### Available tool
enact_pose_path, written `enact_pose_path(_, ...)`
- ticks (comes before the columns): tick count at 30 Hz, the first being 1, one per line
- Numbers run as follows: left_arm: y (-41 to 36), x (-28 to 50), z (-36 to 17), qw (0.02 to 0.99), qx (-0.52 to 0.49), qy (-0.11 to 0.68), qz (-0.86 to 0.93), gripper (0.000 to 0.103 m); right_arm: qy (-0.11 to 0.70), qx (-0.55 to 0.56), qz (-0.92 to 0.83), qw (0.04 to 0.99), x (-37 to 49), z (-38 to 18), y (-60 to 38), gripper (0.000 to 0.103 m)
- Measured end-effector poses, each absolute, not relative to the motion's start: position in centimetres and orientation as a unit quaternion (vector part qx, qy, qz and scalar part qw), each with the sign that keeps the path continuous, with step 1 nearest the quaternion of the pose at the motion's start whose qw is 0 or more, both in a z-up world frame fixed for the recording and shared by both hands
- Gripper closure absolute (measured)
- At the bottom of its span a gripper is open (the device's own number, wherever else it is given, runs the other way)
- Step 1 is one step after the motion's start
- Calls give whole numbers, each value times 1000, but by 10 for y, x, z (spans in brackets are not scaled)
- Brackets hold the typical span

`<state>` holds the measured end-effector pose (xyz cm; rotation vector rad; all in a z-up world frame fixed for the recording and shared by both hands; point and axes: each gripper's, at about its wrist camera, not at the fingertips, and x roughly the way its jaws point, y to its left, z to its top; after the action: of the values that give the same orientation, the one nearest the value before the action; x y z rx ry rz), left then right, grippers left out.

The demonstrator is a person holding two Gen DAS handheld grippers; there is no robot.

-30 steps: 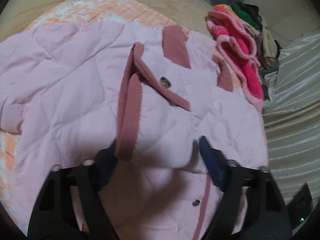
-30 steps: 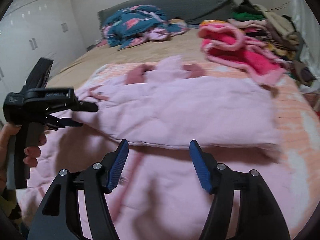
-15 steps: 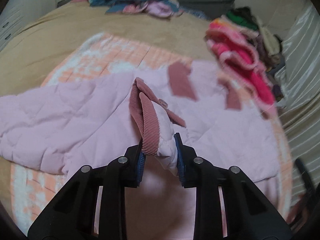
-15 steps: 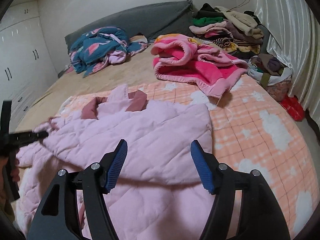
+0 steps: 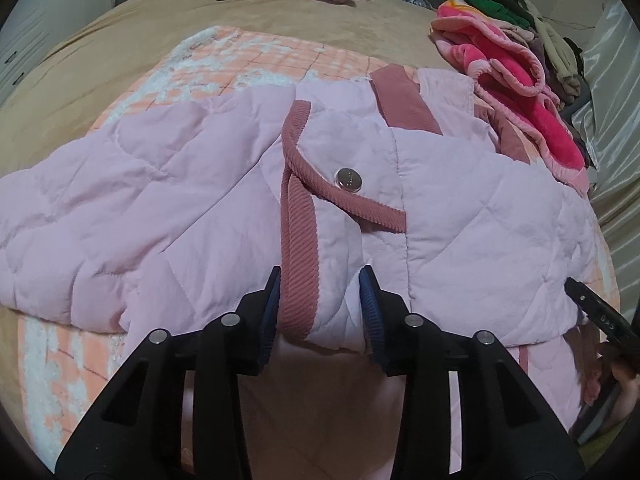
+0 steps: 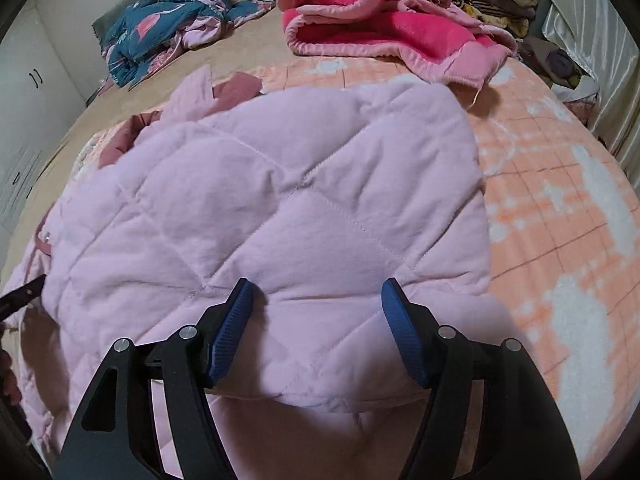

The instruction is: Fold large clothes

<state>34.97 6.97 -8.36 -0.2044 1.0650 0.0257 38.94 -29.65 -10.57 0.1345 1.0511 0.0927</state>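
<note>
Since a moment ago: the left gripper [image 5: 320,300] has let its jaws out a little after pinching the cuff; the right gripper [image 6: 316,312] has dropped close over the folded edge of the jacket.
Jacket [image 5: 460,208]: pale pink, quilted, spread on the bed [image 5: 100,52] over an orange checked blanket [image 6: 560,208], filling the middle of both views.
Left gripper: jaws partly apart, the ribbed cuff [image 5: 300,264] between them; whether the pads press on it cannot be told.
Right gripper: released, jaws wide, empty, over the lower fold.
Handling: judged soft, puffy and light; it sags, bunches, and the smooth shell may slip.
Where to hold: the ribbed cuff and stitched hems, which look firmer than the padding.
Nearby: a pink fleece [image 6: 392,28] at upper right, well apart.
</note>
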Motion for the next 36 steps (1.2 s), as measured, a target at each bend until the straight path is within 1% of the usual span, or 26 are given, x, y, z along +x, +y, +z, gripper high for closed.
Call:
enact_pose_path(3,66,342,-63,870,-80,486,22,70,492,73,48,866,383,-91,-293,36)
enact_pose_path(4,64,339,-55,875,-75,478,24,65,480,84,62,871,376,-82,-293,37)
enact_pose_path(5,59,335,-45,882,-67,467,24,55,469,87,72,876,370,-75,-290,37)
enact_pose_path(6,56,333,-39,885,-63,460,23,49,455,82,79,883,362,-67,-287,36)
enact_pose_path(7,49,329,-33,890,-58,452,19,41,450,77,84,886,359,-63,-285,33)
enact_pose_path(9,33,325,-27,894,-51,445,-5,36,450,67,91,886,351,-62,-277,29)
enact_pose_path(10,23,325,-27,894,-47,445,-17,25,454,63,92,884,351,-62,-275,26)
enact_pose_path(11,13,325,-30,893,-41,447,-29,17,462,57,93,880,350,-66,-271,25)
enact_pose_path(14,-4,329,-50,885,-26,463,-37,9,493,33,65,867,354,-84,-270,22)
enact_pose_path(18,-2,337,-86,859,-39,510,-24,9,506,25,58,860,356,-103,-267,21)
enact_pose_path(20,2,336,-93,854,-57,516,-33,9,507,25,56,860,356,-104,-266,20)
enact_pose_path(26,16,323,-76,851,-95,514,-53,9,485,47,71,870,338,-81,-268,18)
enact_pose_path(30,20,311,-57,851,-118,507,-66,9,466,58,94,878,321,-61,-263,11)
enact_pose_path(33,28,299,-41,858,-128,492,-68,9,451,55,110,884,309,-46,-252,8)
enact_pose_path(36,40,286,-30,861,-138,485,-65,9,439,56,125,888,298,-33,-241,6)
